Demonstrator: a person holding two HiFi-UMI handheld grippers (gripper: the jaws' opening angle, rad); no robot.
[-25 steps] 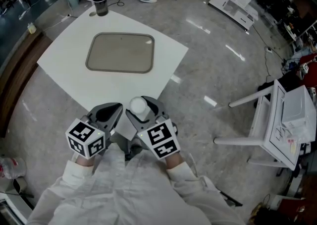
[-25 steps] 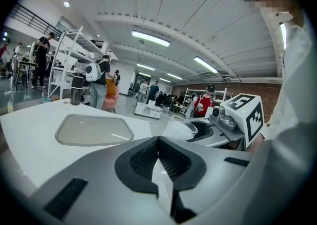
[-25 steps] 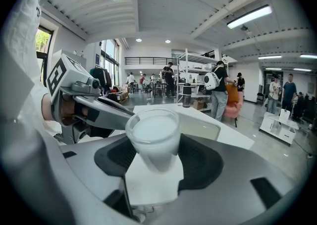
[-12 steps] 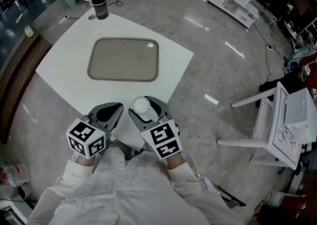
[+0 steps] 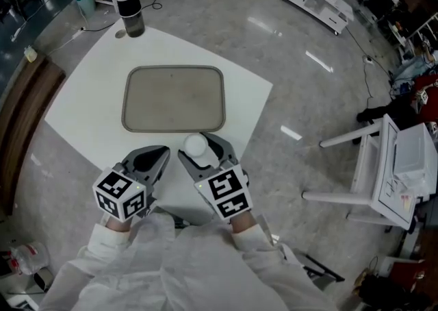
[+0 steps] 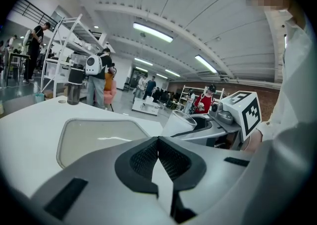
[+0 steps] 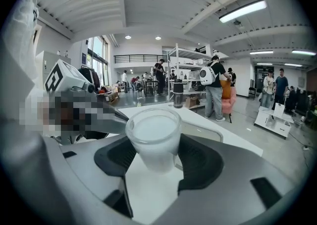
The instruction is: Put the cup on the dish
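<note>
Clamping the right gripper (image 5: 200, 148) on the white cup (image 5: 195, 144), upright between the pads, over the table (image 5: 82, 114) near its six o'clock edge. Holding the left gripper (image 5: 152, 159) just beside at nine o'clock, jaw tips together, empty. Lying at twelve o'clock from the cup, apart: the beige dish (image 5: 174, 97). Standing at the table's eleven o'clock corner: a dark bottle (image 5: 130, 9).
</note>
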